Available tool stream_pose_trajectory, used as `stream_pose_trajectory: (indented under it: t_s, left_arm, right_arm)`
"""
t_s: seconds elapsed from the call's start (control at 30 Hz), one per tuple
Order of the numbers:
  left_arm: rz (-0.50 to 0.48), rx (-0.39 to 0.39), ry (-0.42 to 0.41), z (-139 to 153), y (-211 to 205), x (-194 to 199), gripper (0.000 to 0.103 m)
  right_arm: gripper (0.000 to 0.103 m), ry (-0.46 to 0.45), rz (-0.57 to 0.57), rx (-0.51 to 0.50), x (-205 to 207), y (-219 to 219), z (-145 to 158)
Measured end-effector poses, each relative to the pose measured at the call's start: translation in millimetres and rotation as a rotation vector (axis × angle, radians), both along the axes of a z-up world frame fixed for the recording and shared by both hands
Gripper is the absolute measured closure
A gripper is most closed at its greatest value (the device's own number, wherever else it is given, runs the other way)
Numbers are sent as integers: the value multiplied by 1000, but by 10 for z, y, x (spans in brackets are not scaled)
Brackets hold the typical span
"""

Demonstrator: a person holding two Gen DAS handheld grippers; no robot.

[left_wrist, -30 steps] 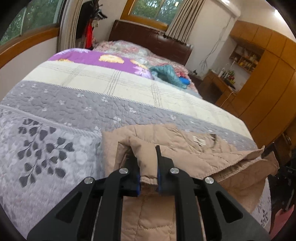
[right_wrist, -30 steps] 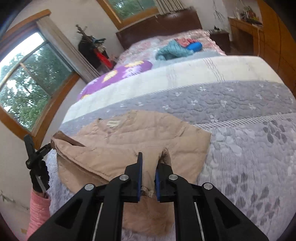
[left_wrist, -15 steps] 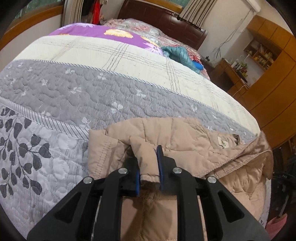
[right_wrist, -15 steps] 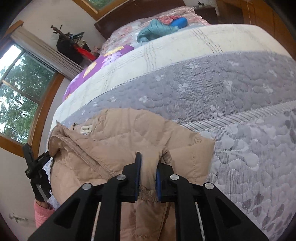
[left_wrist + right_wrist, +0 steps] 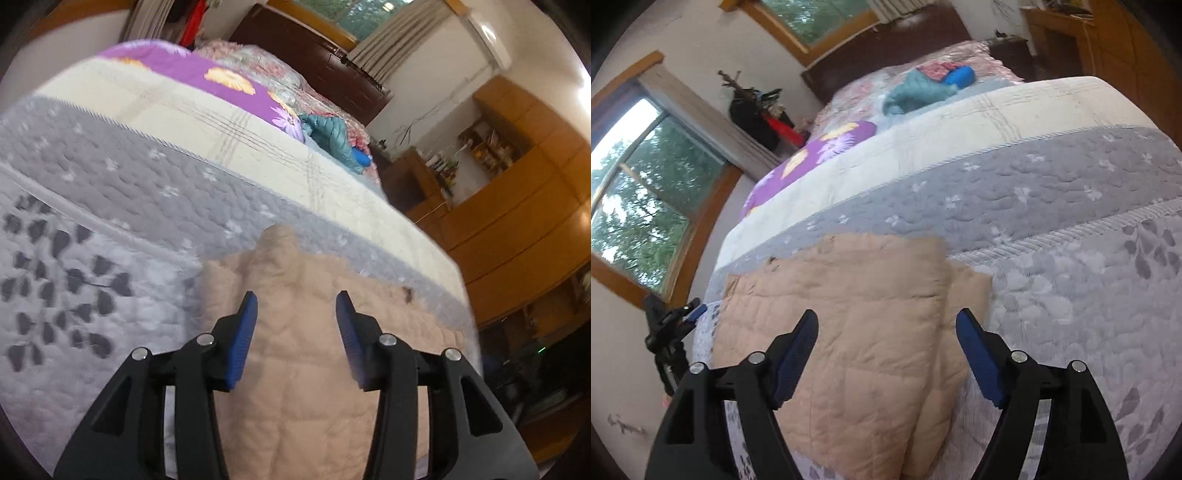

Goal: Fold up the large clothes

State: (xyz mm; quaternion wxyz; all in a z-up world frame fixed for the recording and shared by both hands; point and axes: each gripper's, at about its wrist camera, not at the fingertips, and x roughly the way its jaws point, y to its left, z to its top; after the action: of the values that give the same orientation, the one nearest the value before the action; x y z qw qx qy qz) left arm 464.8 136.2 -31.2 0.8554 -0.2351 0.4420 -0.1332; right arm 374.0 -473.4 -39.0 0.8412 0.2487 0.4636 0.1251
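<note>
A tan quilted jacket [image 5: 306,350] lies folded flat on the grey patterned bedspread [image 5: 92,258], near the bed's foot. My left gripper [image 5: 295,299] hovers just above it with its jaws opening and nothing pressed between the blue pads. In the right wrist view the same jacket [image 5: 849,314] shows as a folded block with a lower layer sticking out on the right. My right gripper [image 5: 886,317] hangs over it, jaws opening wide, gripping nothing. The left gripper [image 5: 685,314] also appears small at the far left edge.
The bed's right edge [image 5: 454,280] drops off beside wooden wardrobes [image 5: 524,206]. A teal garment [image 5: 328,133] and a purple flowered cover [image 5: 207,74] lie farther up the bed. In the right wrist view windows [image 5: 639,199] line the left wall, and a clothes rack [image 5: 757,110] stands beyond.
Both grippers were shut on folds of the jacket; both have let go and opened. The jacket has dropped flat into a fold, and both grippers have pulled back from it.
</note>
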Motion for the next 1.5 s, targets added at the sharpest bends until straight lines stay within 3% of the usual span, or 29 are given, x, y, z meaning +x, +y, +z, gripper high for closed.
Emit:
stream_pose_trajectory:
  t_s: [0.23,0.43,0.5,0.53,0.6,0.7,0.83,0.9,1.07,1.23,1.33,1.5]
  left_arm:
    - [-33,228,40,-321,-111,-396,53]
    - [-54,244,-6,-430,-215,-541,54]
    - [-65,248,-13,-442,-300,-531,57]
    - [-70,255,-12,-458,-347,-515,63]
    - [-57,299,-16,-483,-428,-491,73]
    - [-39,320,-33,-465,-463,-517,89]
    - [15,254,-80,-343,-349,-623,95]
    - [37,272,-87,-337,-345,-635,95]
    - [18,345,-38,-556,-481,-527,94]
    - [4,407,-49,-797,-585,-510,92]
    - [21,421,-43,-779,-604,-530,92]
    - [52,330,-12,-542,-440,-623,91]
  right_arm:
    - [31,17,73,-61,-272,312,-267]
    - [44,62,72,-80,-186,416,-518]
    - [57,77,73,-106,-131,471,-573]
    - [61,80,73,-116,-114,497,-598]
    - [80,75,76,-118,-106,537,-603]
    - [89,29,72,-139,-130,583,-482]
    - [90,-51,55,-149,-133,619,-280]
    - [91,-48,37,-161,-68,619,-287]
    - [90,79,13,-148,146,565,-674]
    - [89,82,25,-118,196,536,-930]
    - [89,83,18,-118,192,529,-913]
    - [77,53,-43,-203,-60,502,-581]
